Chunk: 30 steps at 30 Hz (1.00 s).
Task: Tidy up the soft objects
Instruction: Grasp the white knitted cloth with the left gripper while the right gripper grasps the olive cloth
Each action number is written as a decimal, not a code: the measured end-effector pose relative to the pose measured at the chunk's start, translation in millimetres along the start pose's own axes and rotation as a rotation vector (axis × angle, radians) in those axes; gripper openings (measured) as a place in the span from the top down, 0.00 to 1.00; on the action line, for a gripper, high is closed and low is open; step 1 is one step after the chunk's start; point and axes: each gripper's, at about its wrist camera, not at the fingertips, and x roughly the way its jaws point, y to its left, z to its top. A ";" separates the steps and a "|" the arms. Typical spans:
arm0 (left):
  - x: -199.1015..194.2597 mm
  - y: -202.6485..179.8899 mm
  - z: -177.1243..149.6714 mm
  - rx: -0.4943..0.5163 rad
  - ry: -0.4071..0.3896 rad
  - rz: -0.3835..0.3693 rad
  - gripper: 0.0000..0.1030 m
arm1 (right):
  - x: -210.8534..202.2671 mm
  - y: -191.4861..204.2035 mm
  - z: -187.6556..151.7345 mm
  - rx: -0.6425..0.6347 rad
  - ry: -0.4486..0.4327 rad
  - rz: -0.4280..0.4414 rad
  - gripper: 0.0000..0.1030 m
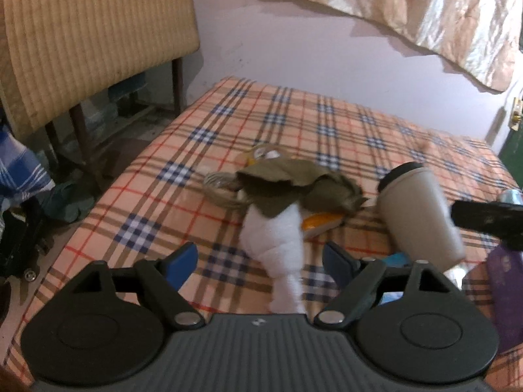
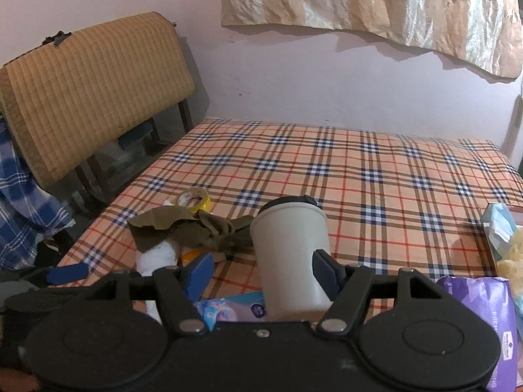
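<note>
A: Can you read anything from where you hold the grippers?

B: Hardly. Your right camera shows a purple packet (image 2: 480, 323) with pale lettering down its side and a round emblem, both too blurred to read.

A: And the light blue packet (image 2: 228, 307)?

B: It carries a small dark blue round logo; you cannot make out its words.

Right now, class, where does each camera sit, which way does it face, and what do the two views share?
Left wrist: on the left gripper, looking forward and down over the plaid bed; its open jaws straddle the white sock.
Right wrist: on the right gripper, facing the same way; its open jaws flank the tumbler.
Shared: bed, sock, olive cloth, tumbler, headboard.
</note>
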 end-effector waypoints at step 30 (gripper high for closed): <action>25.2 35.2 -5.7 0.010 0.026 -0.028 0.51 | 49.7 30.6 20.3 -0.114 0.046 0.115 0.23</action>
